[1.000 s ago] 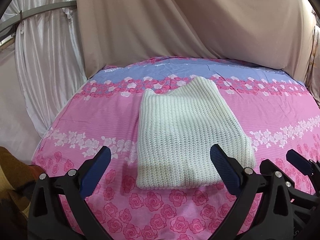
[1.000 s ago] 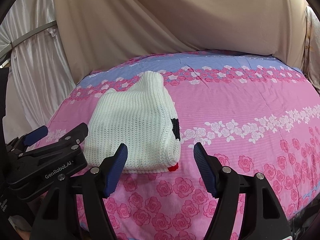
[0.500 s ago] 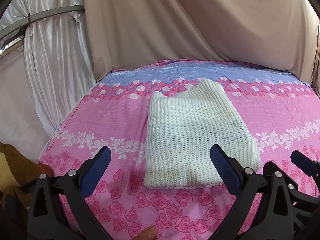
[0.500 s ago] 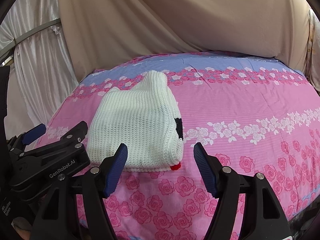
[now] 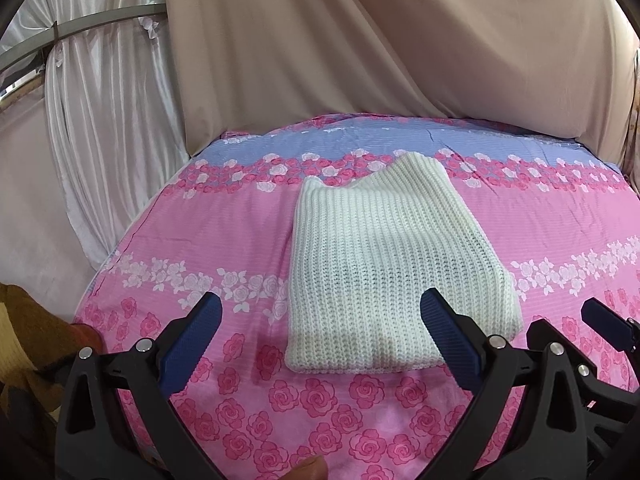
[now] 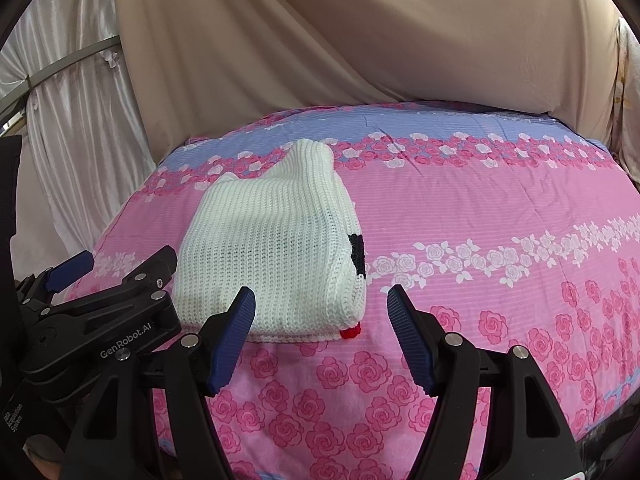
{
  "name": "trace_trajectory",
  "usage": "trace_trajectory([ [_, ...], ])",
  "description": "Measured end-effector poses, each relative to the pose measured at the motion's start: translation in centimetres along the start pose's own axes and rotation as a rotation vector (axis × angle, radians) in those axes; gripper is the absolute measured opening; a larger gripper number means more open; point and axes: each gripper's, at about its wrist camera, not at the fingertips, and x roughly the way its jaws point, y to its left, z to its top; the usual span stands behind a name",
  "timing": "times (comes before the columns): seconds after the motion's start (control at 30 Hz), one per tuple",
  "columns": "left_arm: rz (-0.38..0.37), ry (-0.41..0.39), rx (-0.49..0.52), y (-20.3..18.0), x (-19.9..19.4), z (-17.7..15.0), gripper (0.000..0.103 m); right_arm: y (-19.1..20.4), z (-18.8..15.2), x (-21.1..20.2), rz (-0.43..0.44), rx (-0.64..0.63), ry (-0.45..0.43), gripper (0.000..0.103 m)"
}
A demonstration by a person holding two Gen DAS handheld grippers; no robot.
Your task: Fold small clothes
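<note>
a white knitted sweater [image 5: 384, 264] lies folded flat on a bed with a pink rose sheet [image 5: 224, 240]. the sheet has a blue band at the far side and rows of white and pink roses.

the left gripper [image 5: 320, 326] hangs just above the near part of the bed. its blue fingers [image 5: 192, 340] are spread wide apart and grasp nothing. the near edge of the sweater lies between the two fingers and a bit past their tips. the right-side finger sits in front of the sweater's near right corner. nothing shows it touching the knit.

the right gripper [image 6: 321, 316] is also spread wide and grasps nothing. in its view the sweater [image 6: 272, 252] lies ahead of the left-side finger [image 6: 232, 336], and the finger tip covers a bit of the near edge. a small red bit [image 6: 351, 332] and a black patch [image 6: 357, 252] peek out at the sweater's right edge, between the two fingers and just ahead of them. bare pink sheet lies ahead of the right-side finger.

the two grippers sit side by side, near each other. past the bed hangs a tan cloth [image 6: 360, 40], and to the left of it a shiny white curtain [image 5: 104, 120].
</note>
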Motion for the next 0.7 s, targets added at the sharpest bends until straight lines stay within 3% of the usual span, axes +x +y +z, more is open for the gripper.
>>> trace_trajectory([
  [0.7,-0.038,0.046,-0.023,-0.1,0.77,-0.1,0.098,-0.09,-0.22,0.05,0.002,0.005,0.002,0.067],
])
